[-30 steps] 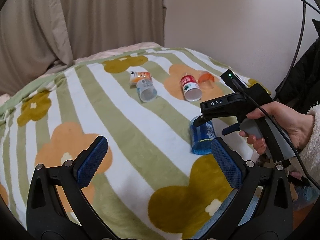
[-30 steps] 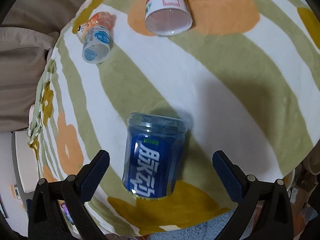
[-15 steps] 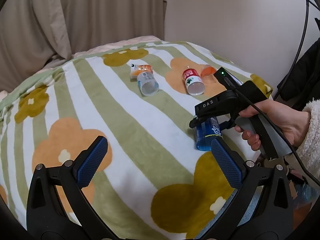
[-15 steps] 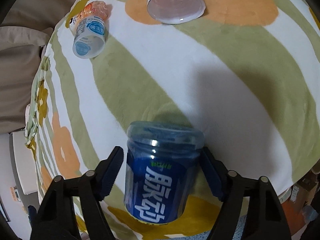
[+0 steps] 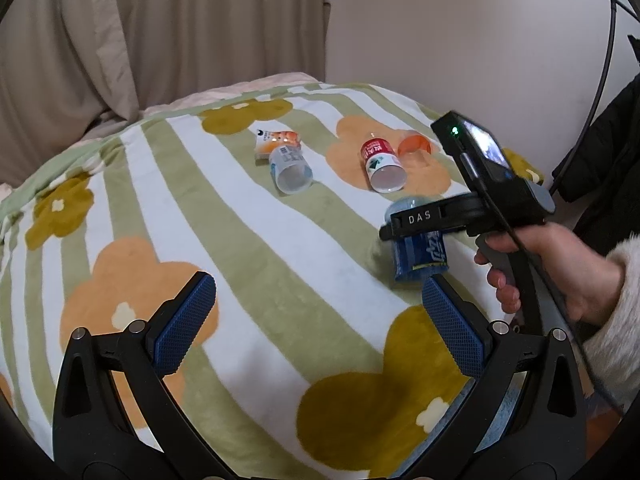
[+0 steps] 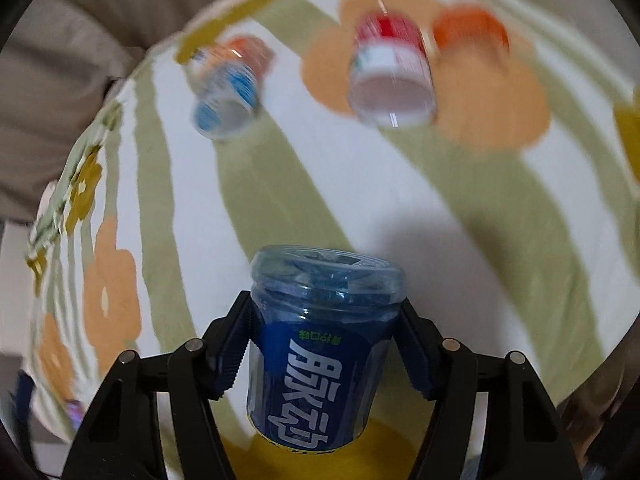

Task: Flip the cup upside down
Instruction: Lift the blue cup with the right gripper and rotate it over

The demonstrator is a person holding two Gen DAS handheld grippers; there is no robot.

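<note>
The blue cup (image 6: pixel 320 356) carried white Chinese characters down its dark label w/ a small line of green ones above; from the right wrist view they read sideways and I couldn't make them out for sure. The right gripper (image 6: pixel 324 344) was clamped on the cup's sides, one pad each side of the label. "DAS" was printed in white on that gripper's body in the left wrist view (image 5: pixel 424 222).

Cup sat at the near right of the bed, over the striped blanket (image 5: pixel 240 240) w/ orange and mustard flowers. Long axis ran roughly upright, tilted a bit; the ribbed closed end pointed up and away from the right camera, cut rim toward the blanket. Whether the rim touched the blanket, can't tell.

Left gripper (image 5: pixel 316 328) was spread wide, nothing between its blue pads, hovering near side of the bed.

Farther back: a clear cup (image 5: pixel 290 168) w/ blue print lying on its side, an orange-print packet (image 5: pixel 276 144) touching it, a red-and-white cup (image 5: pixel 382 166) on its side, an orange cup (image 5: pixel 414 146) just beside that. Their print was too small to read.
</note>
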